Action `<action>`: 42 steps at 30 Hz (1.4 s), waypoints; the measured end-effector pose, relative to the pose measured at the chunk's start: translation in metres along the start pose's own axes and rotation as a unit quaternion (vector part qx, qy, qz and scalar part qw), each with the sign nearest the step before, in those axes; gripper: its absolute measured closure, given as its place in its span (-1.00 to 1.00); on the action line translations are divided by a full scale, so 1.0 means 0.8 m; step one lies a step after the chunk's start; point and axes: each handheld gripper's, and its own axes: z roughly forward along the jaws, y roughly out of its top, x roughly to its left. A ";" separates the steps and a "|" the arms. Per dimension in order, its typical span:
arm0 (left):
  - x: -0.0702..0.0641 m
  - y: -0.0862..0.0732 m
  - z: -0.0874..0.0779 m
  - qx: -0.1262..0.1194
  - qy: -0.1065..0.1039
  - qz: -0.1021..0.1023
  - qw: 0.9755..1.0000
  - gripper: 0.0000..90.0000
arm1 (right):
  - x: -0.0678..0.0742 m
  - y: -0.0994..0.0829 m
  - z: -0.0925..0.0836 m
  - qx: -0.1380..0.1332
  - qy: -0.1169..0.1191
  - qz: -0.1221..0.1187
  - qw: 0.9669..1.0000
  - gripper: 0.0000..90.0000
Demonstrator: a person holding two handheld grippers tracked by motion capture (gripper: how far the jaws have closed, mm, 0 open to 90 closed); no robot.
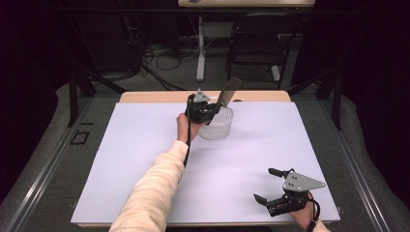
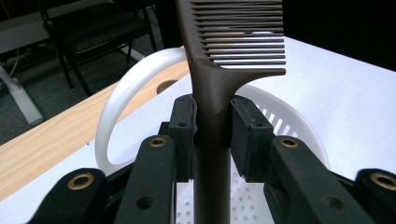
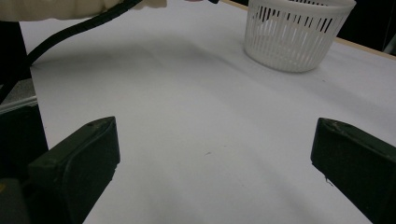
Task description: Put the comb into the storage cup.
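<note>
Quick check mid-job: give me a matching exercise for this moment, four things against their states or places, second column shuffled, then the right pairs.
Things:
1. left gripper
2. right gripper
3. comb
4. basket

States or places:
A. white, slotted wall, stands on the table's far half
B. fingers wide apart, nothing between them
C. dark brown, handle clamped, teeth end pointing up
D. shut on the handle, above the basket

Pairs: 1-D, 2-B, 3-C, 4-A
</note>
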 end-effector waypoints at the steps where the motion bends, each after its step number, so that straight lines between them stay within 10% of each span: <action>1: 0.000 0.000 0.000 0.001 0.000 0.000 1.000 0.59 | 0.000 0.000 0.000 0.000 0.000 0.000 1.000 -0.98; 42: -0.012 0.027 -0.047 0.053 -0.029 0.052 0.997 -0.99 | 0.000 0.000 0.001 0.002 0.001 0.000 1.000 -0.98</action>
